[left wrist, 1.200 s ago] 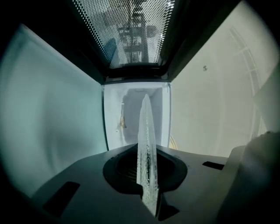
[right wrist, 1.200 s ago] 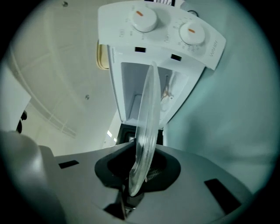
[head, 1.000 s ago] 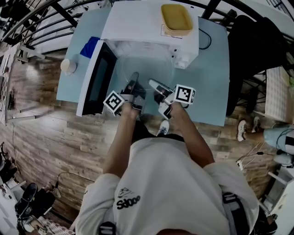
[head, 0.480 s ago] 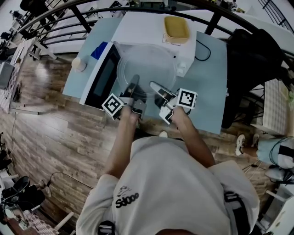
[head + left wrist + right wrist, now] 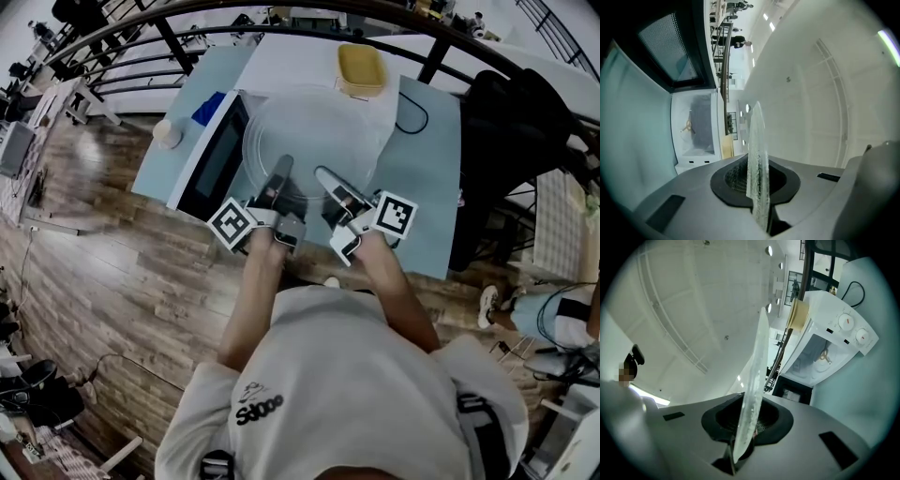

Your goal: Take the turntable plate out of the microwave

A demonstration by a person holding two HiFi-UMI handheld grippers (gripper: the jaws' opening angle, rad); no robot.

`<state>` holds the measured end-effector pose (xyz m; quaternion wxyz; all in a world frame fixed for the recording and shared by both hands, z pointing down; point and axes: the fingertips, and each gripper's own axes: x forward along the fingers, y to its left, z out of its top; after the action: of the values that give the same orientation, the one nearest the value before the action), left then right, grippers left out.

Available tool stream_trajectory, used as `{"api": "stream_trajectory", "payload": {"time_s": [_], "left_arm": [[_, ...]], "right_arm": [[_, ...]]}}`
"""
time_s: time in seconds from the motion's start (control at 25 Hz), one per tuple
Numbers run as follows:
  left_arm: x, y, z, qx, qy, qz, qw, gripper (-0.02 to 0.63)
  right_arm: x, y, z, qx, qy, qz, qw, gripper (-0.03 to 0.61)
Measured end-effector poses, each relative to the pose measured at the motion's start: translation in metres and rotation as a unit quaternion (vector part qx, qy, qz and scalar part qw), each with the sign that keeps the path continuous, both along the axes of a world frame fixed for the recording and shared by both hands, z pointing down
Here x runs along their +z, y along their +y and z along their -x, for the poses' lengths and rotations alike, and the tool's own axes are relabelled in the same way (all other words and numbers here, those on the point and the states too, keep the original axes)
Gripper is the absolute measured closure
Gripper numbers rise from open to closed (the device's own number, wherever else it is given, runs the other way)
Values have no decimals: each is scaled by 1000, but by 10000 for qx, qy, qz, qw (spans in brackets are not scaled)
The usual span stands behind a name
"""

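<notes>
I have the glass turntable plate [image 5: 314, 131] out of the microwave [image 5: 291, 56]. My left gripper [image 5: 281, 169] and right gripper [image 5: 326, 176] are each clamped on its near rim and hold it in the air by the open door [image 5: 217, 155]. I judge that what's left is setting it on the worktop [image 5: 427, 169]. Its clear far edge is hard to trace.

Your shirt [image 5: 309, 375] carries one dark print on its near left, under a small logo; it reads roughly "Sdooo". The left cube [image 5: 232, 225] and right cube [image 5: 396, 214] bear black-and-white square codes, no letters. The microwave [image 5: 834, 343] dial marks are too small to read.
</notes>
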<state>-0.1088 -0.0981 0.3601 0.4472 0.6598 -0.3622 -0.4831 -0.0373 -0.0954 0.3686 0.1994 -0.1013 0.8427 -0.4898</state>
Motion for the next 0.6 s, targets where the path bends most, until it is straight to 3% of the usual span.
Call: {"api": "stream_trajectory", "payload": {"time_s": [0.16,0.44,0.6], "left_arm": [[-11,8,3,-4,99,-50,9999,580],[-13,11,7,-59,-214,-18,9998,580],[-15,12,10,-56,-129,-31,9999,580]], "right_arm": [[-10,7,2,22,-23,-24,10000,545],[-10,9,8,-59,-31,38,10000,545],[-12,10,11,-101,-74,31,9999,546]]}}
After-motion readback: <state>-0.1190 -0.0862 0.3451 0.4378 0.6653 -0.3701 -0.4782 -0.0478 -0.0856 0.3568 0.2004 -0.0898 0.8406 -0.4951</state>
